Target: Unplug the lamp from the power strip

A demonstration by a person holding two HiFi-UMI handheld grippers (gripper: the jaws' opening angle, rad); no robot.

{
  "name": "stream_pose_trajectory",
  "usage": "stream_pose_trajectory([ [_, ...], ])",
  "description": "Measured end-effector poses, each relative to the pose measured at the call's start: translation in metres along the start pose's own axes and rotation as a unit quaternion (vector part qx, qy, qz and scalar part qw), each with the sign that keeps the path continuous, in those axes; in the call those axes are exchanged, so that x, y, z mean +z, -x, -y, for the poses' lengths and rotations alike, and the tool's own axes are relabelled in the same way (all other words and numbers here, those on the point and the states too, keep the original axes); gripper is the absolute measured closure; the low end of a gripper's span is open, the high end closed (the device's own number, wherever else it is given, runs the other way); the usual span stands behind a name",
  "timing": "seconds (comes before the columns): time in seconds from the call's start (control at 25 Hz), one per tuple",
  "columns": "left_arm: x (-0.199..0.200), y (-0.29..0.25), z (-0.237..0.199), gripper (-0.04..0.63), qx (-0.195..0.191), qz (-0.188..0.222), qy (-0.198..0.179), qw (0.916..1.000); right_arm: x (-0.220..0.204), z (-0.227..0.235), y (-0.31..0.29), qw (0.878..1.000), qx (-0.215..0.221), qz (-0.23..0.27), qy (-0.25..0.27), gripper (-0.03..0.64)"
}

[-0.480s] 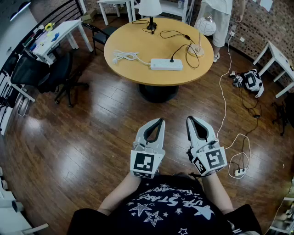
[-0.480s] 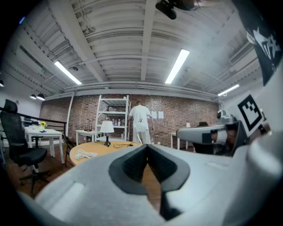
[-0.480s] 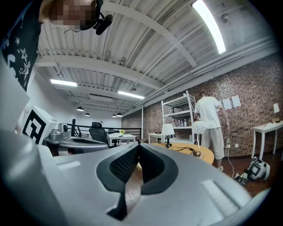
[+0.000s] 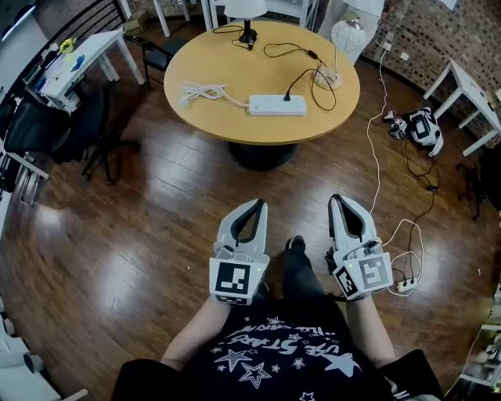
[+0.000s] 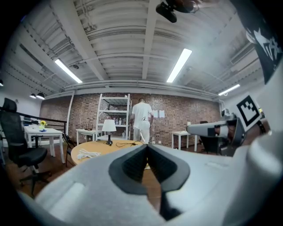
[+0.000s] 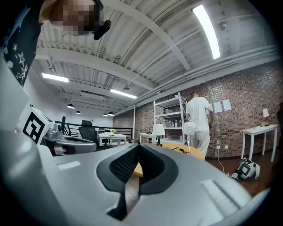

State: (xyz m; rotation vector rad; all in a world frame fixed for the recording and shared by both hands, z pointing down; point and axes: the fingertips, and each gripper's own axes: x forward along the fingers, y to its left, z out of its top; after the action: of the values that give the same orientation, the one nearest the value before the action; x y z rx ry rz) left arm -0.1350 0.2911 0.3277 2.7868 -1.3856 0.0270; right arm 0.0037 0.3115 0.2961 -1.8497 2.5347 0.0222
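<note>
A person stands on a dark wooden floor (image 4: 156,235), well short of the round wooden table (image 4: 235,129) at the far side of the room. A white desk (image 4: 78,55) and a black office chair (image 4: 86,129) stand far left. On the table's left part lies a coiled white cord (image 4: 196,94). At its far edge stands the white-shaded lamp (image 4: 246,12), and the white power strip (image 4: 277,105) lies near the table's near edge with a black plug (image 4: 286,98) still seated in it. In the near foreground the left gripper (image 4: 260,204) is held level, its jaws pressed together with nothing between them. Just to its right, the right gripper (image 4: 338,198) is likewise closed and empty. Both point toward the table, well apart from the strip. A second power strip (image 4: 403,286) lies on the floor at right. Beyond the table, another person (image 5: 141,115) faces metal shelving (image 5: 112,114).
</note>
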Motion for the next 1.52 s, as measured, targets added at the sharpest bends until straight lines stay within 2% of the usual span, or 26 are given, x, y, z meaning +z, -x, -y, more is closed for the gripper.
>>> stream_pose_trajectory([
  [0.16, -0.004, -0.02, -0.011, 0.591, 0.011, 0.0, -0.007, 0.9999, -0.001, 0.019, -0.023, 1.0, 0.002, 0.008, 0.0, 0.607],
  [0.36, -0.004, -0.058, -0.027, 0.591, 0.036, -0.005, -0.011, 0.9993, -0.005, 0.049, -0.07, 0.999, 0.029, 0.015, -0.018, 0.607],
  [0.64, -0.002, -0.133, -0.036, 0.591, 0.043, -0.026, -0.005, 0.9987, -0.015, 0.108, -0.131, 0.999, 0.039, 0.01, -0.024, 0.607],
  [0.88, -0.005, -0.202, -0.045, 0.591, 0.071, -0.04, 0.005, 0.9967, -0.03, 0.157, -0.17, 0.998, 0.051, -0.004, -0.034, 0.607],
  [1.0, -0.005, -0.228, -0.047, 0.591, 0.075, -0.04, -0.004, 0.9964, -0.035, 0.177, -0.186, 0.997, 0.059, -0.007, -0.039, 0.607],
  [1.2, -0.014, -0.26, -0.051, 0.591, 0.09, -0.045, -0.007, 0.9949, -0.045, 0.195, -0.209, 0.995, 0.084, -0.011, -0.046, 0.607],
  [1.52, -0.009, -0.286, -0.066, 0.592, 0.109, -0.048, -0.012, 0.9928, -0.049, 0.2, -0.24, 0.992, 0.113, -0.016, -0.051, 0.607],
])
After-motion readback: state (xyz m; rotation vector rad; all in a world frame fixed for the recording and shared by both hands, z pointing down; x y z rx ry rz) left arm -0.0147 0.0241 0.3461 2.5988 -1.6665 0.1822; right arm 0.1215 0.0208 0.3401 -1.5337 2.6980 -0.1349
